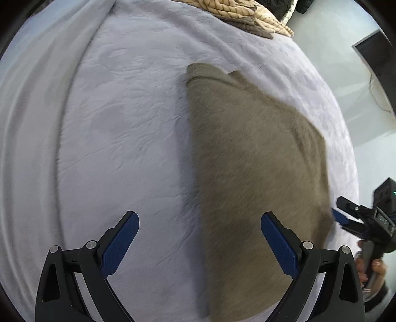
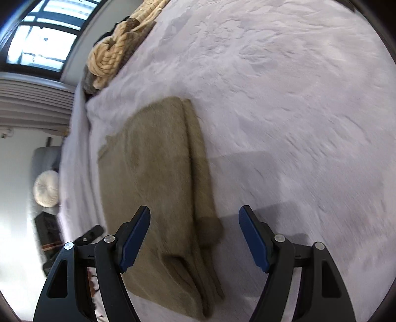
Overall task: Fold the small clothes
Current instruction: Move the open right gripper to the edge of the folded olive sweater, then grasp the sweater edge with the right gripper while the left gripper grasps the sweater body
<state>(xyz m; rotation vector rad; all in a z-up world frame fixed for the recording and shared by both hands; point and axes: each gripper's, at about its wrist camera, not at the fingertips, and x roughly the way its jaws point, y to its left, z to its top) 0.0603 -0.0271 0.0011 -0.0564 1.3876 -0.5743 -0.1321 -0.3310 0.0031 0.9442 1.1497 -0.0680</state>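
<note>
A folded olive-brown garment [image 1: 252,173] lies flat on the pale lilac bedspread [image 1: 123,123]. My left gripper [image 1: 200,220] hovers open over its left edge, nothing between the blue pads. At the right rim of that view the right gripper [image 1: 346,218] reaches toward the garment's right edge, a hand on its handle. In the right wrist view the same garment [image 2: 153,178] shows stacked layers along its right side. My right gripper [image 2: 194,218] stands open above that layered edge with its fingers apart from the cloth.
A pile of cream striped clothes [image 1: 237,12] lies at the bed's far edge, also seen as the cream pile [image 2: 116,49] near a window [image 2: 42,37]. The bedspread [image 2: 297,123] stretches bare to the right. A round cream cushion [image 2: 45,188] sits beyond the bed's left edge.
</note>
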